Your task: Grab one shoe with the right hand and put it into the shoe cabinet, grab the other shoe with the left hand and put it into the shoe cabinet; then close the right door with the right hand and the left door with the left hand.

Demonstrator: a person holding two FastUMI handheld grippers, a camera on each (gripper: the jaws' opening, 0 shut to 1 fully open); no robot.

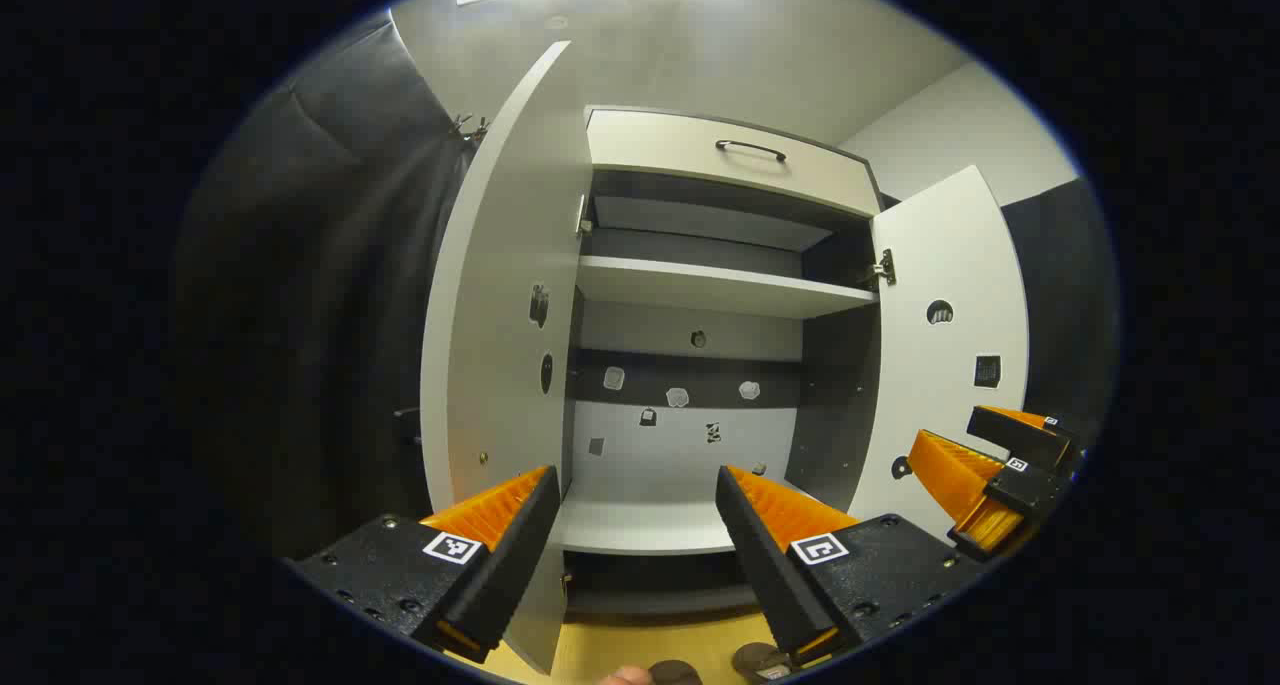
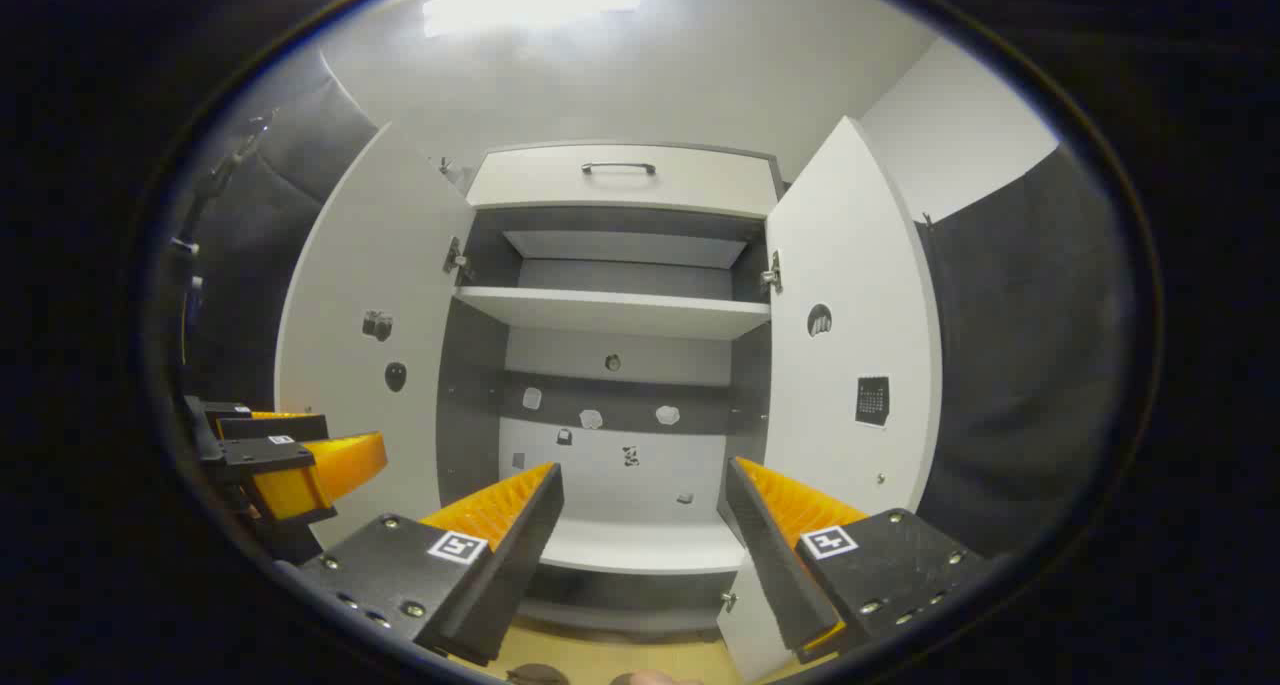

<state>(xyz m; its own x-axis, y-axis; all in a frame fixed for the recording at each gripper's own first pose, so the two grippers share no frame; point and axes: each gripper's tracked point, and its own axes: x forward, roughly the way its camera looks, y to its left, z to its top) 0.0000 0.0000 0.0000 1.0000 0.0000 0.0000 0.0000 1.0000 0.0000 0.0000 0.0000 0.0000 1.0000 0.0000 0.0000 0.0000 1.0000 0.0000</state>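
Observation:
The white shoe cabinet [image 1: 700, 290] stands in front of me with its left door [image 1: 500, 315] and right door [image 1: 950, 365] swung wide. Its bottom shelf [image 1: 650, 525] is bare. My left gripper [image 1: 635, 480] is open in front of that shelf, with nothing between its fingers. My right gripper [image 2: 643, 470] is open too, level with the same shelf [image 2: 640, 545], and appears again at the far right [image 1: 985, 450] of the left gripper view. Two dark rounded shapes [image 1: 760, 660], possibly the shoes, peek in at the bottom edge on the yellow floor.
A drawer front with a dark handle [image 1: 750, 150] tops the cabinet above a middle shelf [image 2: 610, 313]. Small stickers dot the back panel and both doors [image 2: 870, 400]. Dark cloth hangs on either side [image 1: 330, 315]. My left gripper [image 2: 300, 435] shows at the left of the right gripper view.

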